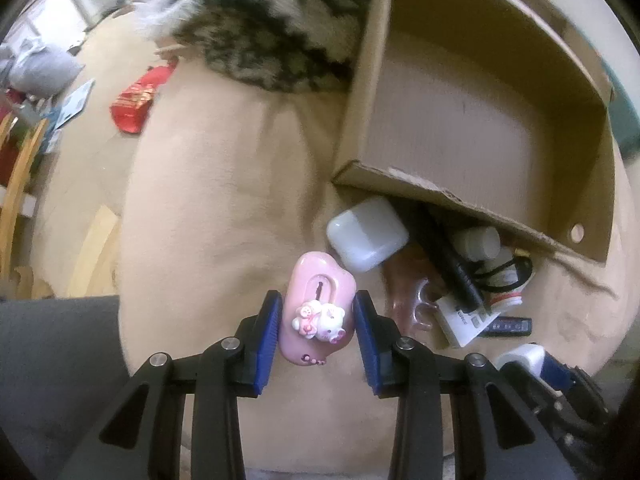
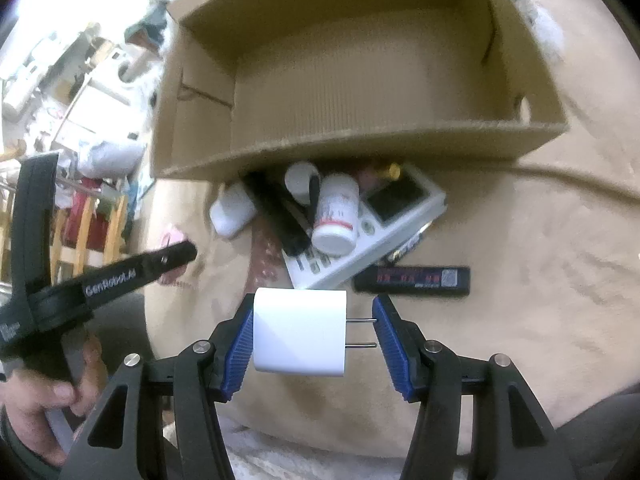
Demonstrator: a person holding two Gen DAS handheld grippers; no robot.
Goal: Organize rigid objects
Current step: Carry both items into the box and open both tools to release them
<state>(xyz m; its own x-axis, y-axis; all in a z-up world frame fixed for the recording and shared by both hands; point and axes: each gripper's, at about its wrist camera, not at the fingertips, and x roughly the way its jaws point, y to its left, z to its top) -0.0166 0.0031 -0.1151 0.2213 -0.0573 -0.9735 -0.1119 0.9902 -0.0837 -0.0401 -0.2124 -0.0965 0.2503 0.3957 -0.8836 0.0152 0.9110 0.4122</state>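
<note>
Left gripper (image 1: pixel 316 316) is pinching the pink cartoon-cat case (image 1: pixel 318 308); right gripper (image 2: pixel 314 334) is clamping the white plug adapter (image 2: pixel 300 332), apparently pad-to-prongs. Both are hanging before the empty cardboard box (image 2: pixel 540 128); release low inside.

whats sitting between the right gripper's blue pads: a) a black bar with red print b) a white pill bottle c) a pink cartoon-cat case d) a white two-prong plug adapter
d: the right gripper is clamped on the white two-prong plug adapter, its prongs pointing at one blue pad.
</note>
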